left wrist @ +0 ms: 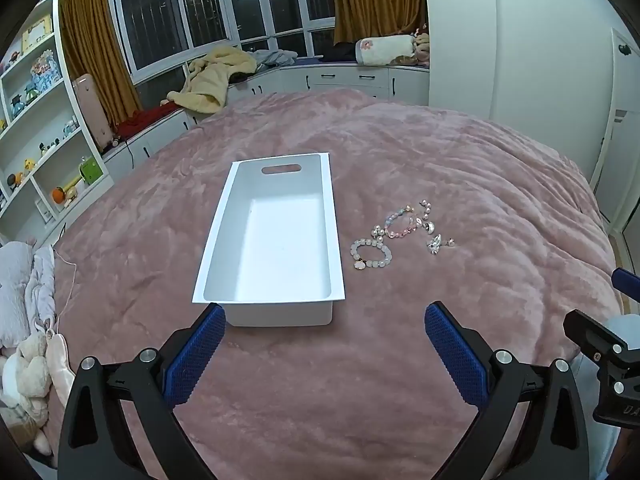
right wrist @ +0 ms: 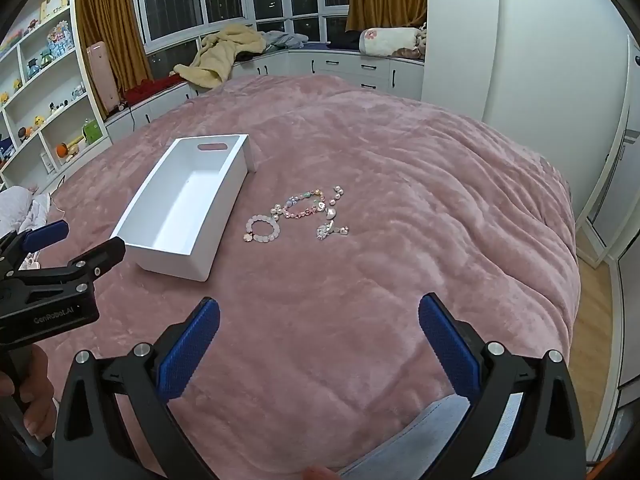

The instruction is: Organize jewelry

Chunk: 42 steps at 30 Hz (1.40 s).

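**Jewelry waits beside an empty tray**

Both tools hover above the pink bedspread (left wrist: 400,152) with nothing picked up. The left hand-held gripper (left wrist: 324,320) has its jaws spread wide and empty, lined up with the near end of the white organizer tray (left wrist: 336,240) at the centre of its frame. The right hand-held gripper (right wrist: 320,316) is likewise wide open and empty. The jewelry lies on the bed just right of the tray: a pale bead bracelet (right wrist: 262,229) nearest it, a multicoloured bead bracelet (right wrist: 303,205) behind, a pearl strand (right wrist: 337,195) and small silver pieces (right wrist: 329,230) further right. The tray looks empty, so sorting has seemingly not begun. The right tool is probably best placed to start with the pale bracelet, pinching one side of the loop from above without snagging the plush fabric.
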Each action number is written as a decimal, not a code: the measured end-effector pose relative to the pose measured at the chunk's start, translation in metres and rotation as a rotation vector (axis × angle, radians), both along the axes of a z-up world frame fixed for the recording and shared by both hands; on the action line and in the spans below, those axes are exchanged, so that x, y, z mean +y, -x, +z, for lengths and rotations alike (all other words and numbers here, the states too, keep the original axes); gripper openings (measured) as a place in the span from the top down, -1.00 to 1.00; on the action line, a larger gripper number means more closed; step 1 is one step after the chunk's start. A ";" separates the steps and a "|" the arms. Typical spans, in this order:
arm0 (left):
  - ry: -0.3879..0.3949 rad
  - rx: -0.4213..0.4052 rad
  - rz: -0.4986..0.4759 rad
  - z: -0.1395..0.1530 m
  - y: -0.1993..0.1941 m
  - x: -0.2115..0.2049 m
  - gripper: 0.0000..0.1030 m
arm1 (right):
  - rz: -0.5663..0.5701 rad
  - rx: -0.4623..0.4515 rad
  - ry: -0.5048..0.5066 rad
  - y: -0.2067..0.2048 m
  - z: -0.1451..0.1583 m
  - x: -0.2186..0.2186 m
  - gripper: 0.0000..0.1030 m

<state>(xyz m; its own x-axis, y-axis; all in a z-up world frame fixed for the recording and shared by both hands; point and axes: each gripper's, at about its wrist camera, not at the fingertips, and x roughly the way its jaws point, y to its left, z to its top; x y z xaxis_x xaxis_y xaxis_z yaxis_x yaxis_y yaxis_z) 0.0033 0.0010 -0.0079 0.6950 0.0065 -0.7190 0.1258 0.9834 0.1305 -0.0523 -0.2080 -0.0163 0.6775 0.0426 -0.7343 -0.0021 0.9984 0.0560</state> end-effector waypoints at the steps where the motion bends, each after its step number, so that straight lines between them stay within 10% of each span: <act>1: 0.000 0.000 0.000 -0.001 0.000 0.000 -0.96 | -0.002 -0.009 0.002 0.000 0.001 0.001 -0.91; 42: -0.008 0.025 -0.021 -0.013 -0.002 -0.006 -0.96 | 0.004 0.015 -0.001 -0.005 -0.008 -0.003 -0.91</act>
<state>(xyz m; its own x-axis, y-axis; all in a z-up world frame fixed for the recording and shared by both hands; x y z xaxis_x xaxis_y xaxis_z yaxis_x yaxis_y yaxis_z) 0.0056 -0.0048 -0.0205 0.6771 -0.0022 -0.7359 0.1498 0.9795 0.1349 -0.0472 -0.2111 -0.0246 0.6662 0.0462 -0.7444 -0.0052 0.9983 0.0573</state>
